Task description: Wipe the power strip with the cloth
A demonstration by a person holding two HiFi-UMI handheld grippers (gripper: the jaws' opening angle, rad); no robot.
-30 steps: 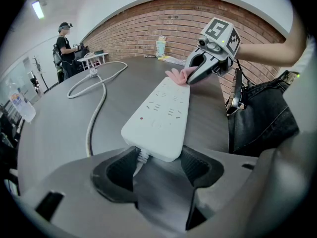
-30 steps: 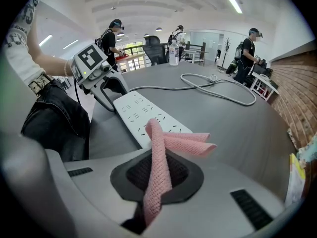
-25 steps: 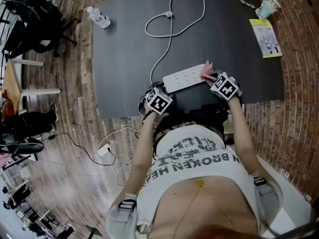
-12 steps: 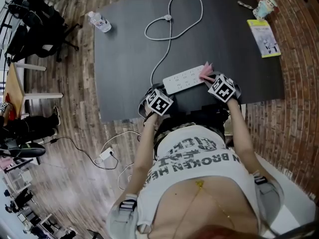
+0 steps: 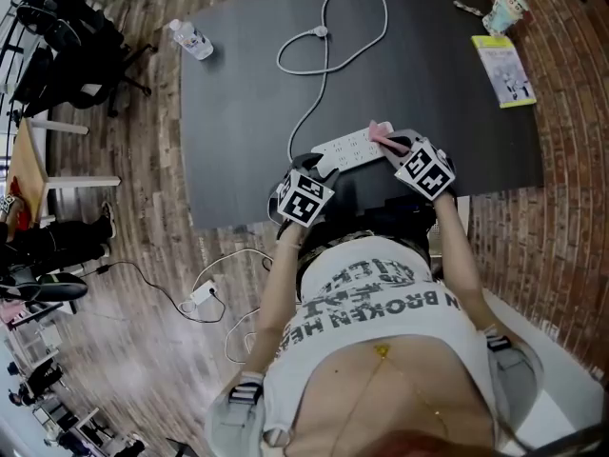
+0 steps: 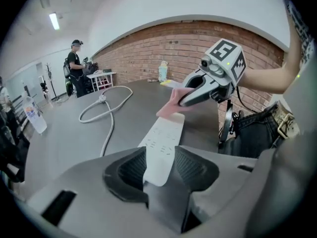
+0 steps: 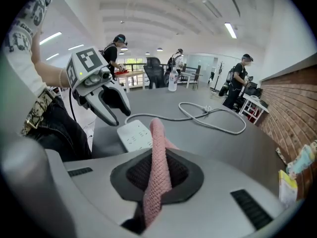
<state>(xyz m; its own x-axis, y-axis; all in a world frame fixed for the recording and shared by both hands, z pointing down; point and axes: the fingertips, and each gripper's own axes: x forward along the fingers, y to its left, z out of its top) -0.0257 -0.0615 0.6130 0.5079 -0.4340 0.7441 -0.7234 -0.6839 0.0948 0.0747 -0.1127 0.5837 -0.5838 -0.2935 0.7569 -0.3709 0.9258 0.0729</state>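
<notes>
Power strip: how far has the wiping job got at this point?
Done: the right gripper clamps the pink cloth. In hand: the left gripper, its jaws just closing, grips the power strip by one end, and the cloth is at the other end. Left: the wiping strokes; none is evident yet.

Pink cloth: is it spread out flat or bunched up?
Bunched up. The pink knitted cloth stands as a narrow folded band clamped in the right gripper.

Even, bright light from ceiling strips [image 7: 229, 29], heavy fisheye warp (dark corners), far background perhaps slightly soft.
</notes>
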